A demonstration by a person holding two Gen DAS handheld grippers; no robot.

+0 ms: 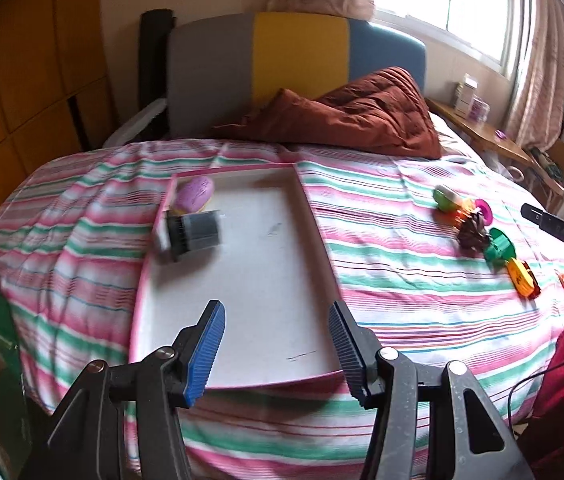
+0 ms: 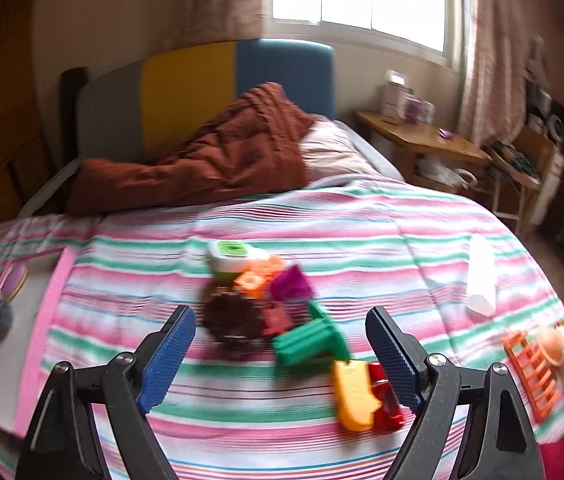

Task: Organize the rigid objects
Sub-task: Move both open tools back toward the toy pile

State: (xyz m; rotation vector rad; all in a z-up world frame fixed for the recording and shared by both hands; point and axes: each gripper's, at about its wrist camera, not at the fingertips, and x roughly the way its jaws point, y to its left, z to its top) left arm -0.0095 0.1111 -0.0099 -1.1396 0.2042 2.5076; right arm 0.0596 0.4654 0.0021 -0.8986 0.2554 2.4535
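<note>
Lying on the striped bedspread, the pink-rimmed tray sits toward the left, its white floor mostly bare. In its far left corner rest a purple oval toy and, just nearer, a dark grey ribbed cylinder, blurred. The left gripper hangs over the tray's near edge, blue pads wide apart, nothing between them. To the right on the bedspread lies a loose cluster of toys: a green-and-white one farthest, orange pieces, a magenta block, a dark brown spiky ball, a green ribbed piece, and nearest, a yellow piece touching a red one. The right gripper hovers above this cluster, jaws spread, gripping nothing. Farther right lie a white tube and an orange rack. A rust-brown quilt is heaped against the far headboard.
</note>
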